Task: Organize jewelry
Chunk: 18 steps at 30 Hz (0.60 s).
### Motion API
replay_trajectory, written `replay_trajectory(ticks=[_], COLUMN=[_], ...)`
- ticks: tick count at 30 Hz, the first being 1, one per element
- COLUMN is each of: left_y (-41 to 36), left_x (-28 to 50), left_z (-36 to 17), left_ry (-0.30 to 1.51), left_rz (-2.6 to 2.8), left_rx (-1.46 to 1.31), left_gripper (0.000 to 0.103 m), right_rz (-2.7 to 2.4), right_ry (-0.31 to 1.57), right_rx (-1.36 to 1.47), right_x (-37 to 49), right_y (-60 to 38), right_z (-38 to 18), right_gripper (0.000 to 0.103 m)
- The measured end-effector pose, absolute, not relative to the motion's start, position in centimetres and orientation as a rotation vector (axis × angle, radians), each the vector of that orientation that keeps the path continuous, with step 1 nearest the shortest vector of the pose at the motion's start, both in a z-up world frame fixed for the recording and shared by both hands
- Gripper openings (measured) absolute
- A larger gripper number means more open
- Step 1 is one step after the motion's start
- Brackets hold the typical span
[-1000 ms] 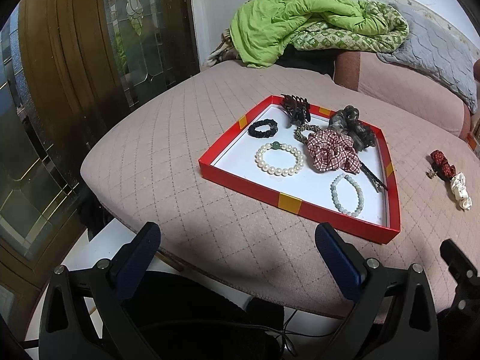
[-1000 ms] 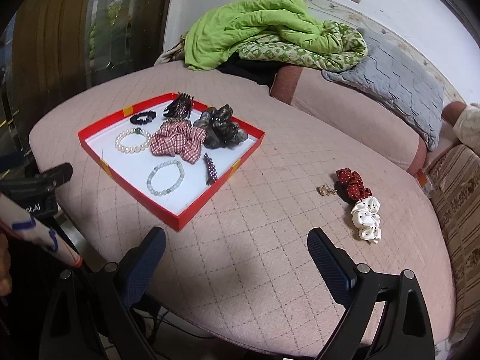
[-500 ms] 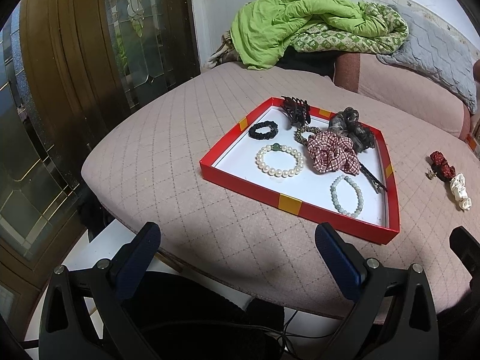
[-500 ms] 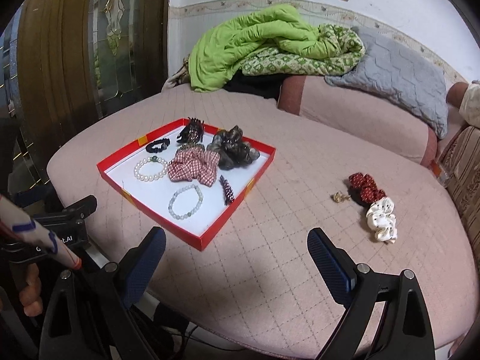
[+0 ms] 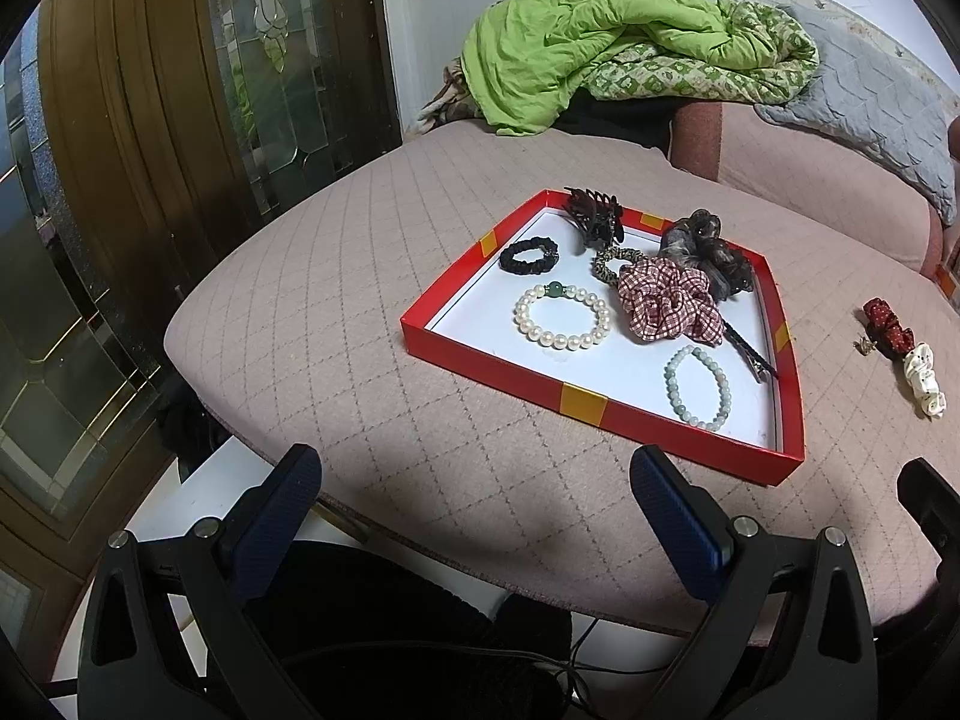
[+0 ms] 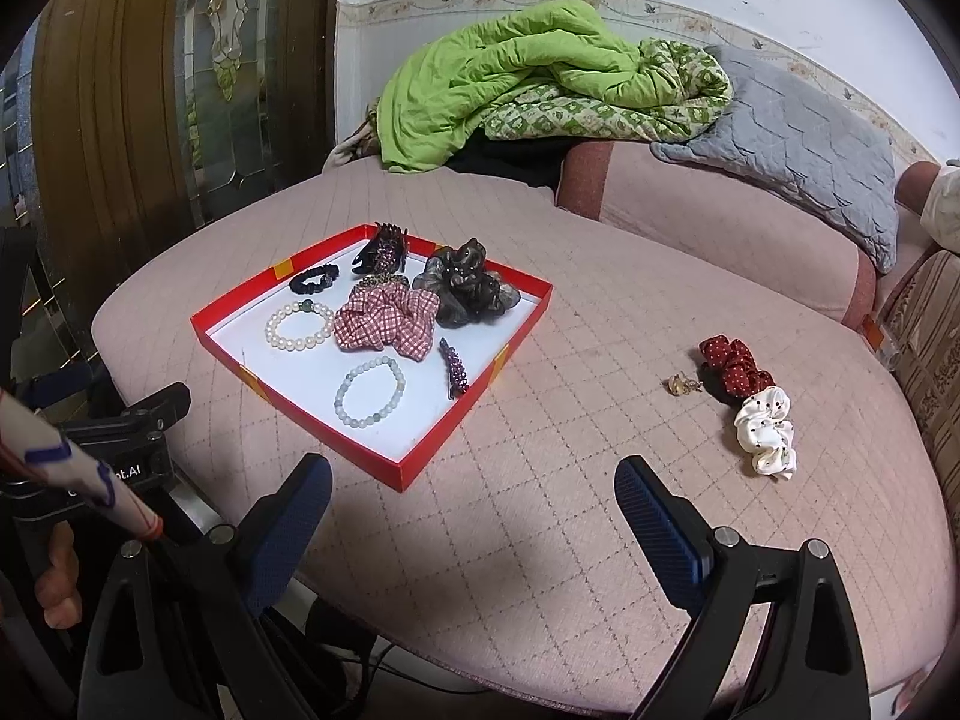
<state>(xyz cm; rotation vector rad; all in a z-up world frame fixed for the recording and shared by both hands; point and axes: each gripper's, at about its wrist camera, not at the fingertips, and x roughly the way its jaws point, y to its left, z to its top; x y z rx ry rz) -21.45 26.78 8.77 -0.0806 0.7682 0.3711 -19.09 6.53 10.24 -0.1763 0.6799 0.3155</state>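
Pulled back and raised a little since a second ago on the right, tray sitting farther off now; left view nearly unchanged. Red tray [image 5: 543, 387] lying on the quilted pink cushion [image 5: 336, 312], holding a pearl bracelet [image 5: 562, 316], pale green bead bracelet [image 5: 698, 380], plaid scrunchie [image 5: 669, 307], black hair tie [image 5: 528, 256], brown claw clip [image 5: 593, 217], dark scrunchie [image 5: 708, 255] and a slim hair clip [image 6: 454, 368]. Outside the tray, well to its right: red dotted scrunchie [image 6: 735, 369] touching a white scrunchie [image 6: 766, 435], small gold piece [image 6: 681, 384] just beside. Left tongs [image 5: 474, 510] spread wide, empty, near the cushion's front edge. Right tongs [image 6: 474, 504] likewise wide, empty. Green quilt [image 6: 516, 84] heaped behind
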Motion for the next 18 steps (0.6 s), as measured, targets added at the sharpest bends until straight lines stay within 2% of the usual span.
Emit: replay_trajectory(ticks=[18], left_y=[26.77], left_x=[-21.41], left_z=[8.59], left_ry=[0.776], left_rz=[0.368], left_rx=[-0.077], left_gripper=[0.102], right_rz=[0.312], right_ry=[0.692], right_rx=[-0.173], right_x=[-18.95], right_y=[6.22], right_z=[10.07], right_gripper=[0.097])
